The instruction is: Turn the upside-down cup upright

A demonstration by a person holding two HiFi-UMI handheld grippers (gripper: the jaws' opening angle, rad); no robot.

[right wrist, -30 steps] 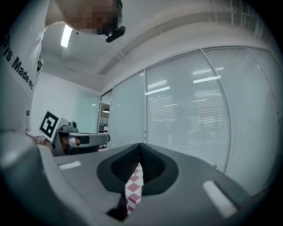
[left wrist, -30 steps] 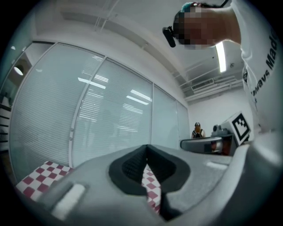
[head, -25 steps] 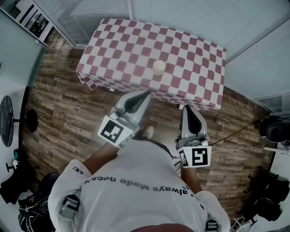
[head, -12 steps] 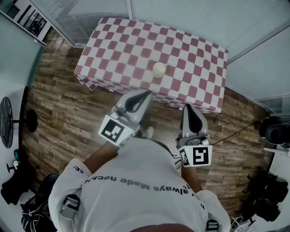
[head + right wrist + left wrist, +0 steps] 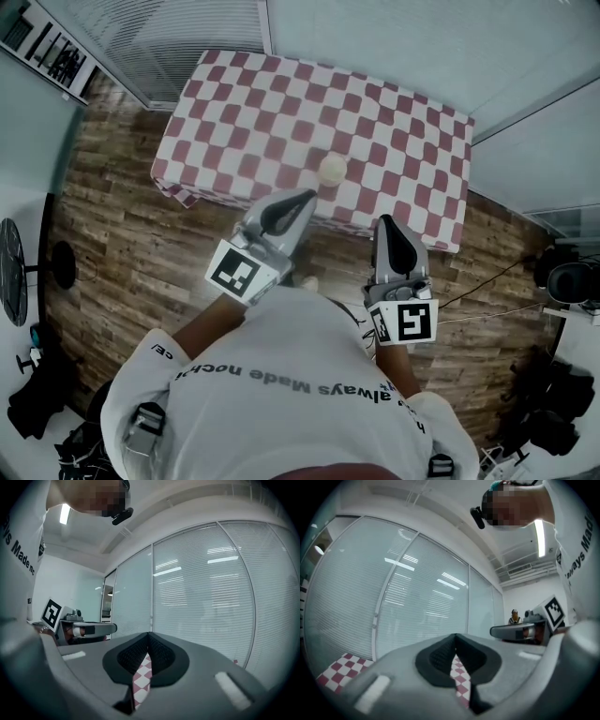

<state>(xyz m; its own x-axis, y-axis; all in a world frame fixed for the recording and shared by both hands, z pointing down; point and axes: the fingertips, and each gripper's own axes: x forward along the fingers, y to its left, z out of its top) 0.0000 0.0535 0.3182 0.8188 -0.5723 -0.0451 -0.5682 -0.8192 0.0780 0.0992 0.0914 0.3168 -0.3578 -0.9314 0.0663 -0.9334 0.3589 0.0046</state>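
A small cream cup [image 5: 332, 169] stands on the red-and-white checked table [image 5: 244, 141], near its front edge. Whether its mouth faces up or down I cannot tell from above. My left gripper [image 5: 307, 198] is shut and empty, its tips just short of the table's front edge, below and left of the cup. My right gripper [image 5: 385, 225] is shut and empty too, level with the table's front edge, right of the cup. In the left gripper view [image 5: 455, 645] and the right gripper view [image 5: 148, 641] the closed jaws hide the cup; only a strip of checked cloth shows.
Wood floor [image 5: 131, 253] surrounds the table. Glass walls with blinds [image 5: 178, 37] run behind it. Dark gear and cables [image 5: 553, 272] lie at the right, more dark items [image 5: 37, 403] at the lower left. The other gripper [image 5: 525, 630] shows at the left gripper view's right.
Both grippers and I have moved forward toward the table; the table and cup now sit lower in the head view, closer to the gripper tips. Both stay shut.
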